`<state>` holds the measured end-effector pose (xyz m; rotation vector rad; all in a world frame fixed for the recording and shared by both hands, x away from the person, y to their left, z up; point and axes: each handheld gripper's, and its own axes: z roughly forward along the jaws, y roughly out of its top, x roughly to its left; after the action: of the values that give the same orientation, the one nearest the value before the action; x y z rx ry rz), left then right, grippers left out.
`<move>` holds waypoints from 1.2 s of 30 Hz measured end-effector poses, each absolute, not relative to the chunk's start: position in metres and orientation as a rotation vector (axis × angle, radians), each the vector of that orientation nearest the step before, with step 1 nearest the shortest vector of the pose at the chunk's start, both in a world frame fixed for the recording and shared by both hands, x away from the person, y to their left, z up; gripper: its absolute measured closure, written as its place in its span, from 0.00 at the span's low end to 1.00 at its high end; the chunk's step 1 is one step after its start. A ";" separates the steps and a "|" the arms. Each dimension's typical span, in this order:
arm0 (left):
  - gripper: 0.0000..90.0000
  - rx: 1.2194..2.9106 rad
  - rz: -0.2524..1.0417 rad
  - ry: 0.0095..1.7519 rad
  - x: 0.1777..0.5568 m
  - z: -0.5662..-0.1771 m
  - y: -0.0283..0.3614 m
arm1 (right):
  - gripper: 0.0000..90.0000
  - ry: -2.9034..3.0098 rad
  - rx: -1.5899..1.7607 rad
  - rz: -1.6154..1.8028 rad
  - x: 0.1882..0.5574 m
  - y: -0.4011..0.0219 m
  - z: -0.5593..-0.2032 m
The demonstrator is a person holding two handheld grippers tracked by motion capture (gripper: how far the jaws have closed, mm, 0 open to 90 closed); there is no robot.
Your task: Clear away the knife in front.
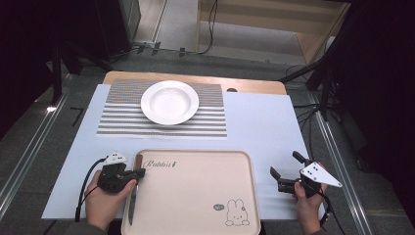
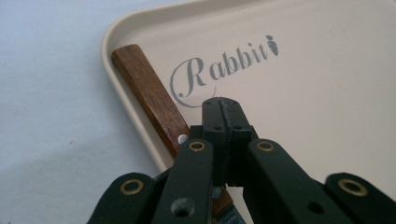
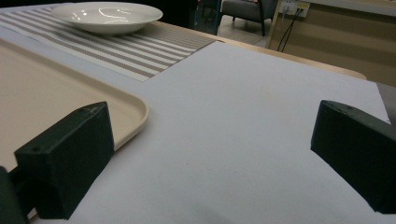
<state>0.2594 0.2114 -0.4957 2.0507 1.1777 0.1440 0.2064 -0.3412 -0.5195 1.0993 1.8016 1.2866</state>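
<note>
The knife [image 1: 134, 193] lies along the left edge of the tray [image 1: 195, 161], wooden handle toward the far side. The left tongs [image 1: 139, 172] hover over the handle, pressed together on nothing; the right tongs [image 1: 286, 171] wait spread at the tray's right. The plate [image 1: 170, 102] on the far placemat [image 1: 117, 120] sits bare, so setting cutlery has likely hardly begun.

High view: the white table cover [image 1: 264, 132] is evenly and brightly lit from above, while the left and right margins of the frame fall to near black. The plate [image 1: 170, 102] shows mild glare and casts a soft shadow to its lower right. Overall sharpness is moderate, with slight softness throughout. Left gripper view: the close black linkage at the bottom is sharp enough; the cover at left blurs. Right gripper view: the near jaws at the lower corners are soft; highlights sit on the plate's rim at upper left.
</note>
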 end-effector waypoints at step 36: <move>0.00 1.678 0.269 0.906 0.242 -0.469 0.254 | 0.00 1.803 1.103 1.287 0.207 -0.341 -0.520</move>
<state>0.2416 0.2544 -0.4687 1.6783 0.9057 0.2691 0.2071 -0.3411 -0.5198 1.1027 1.8025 1.2870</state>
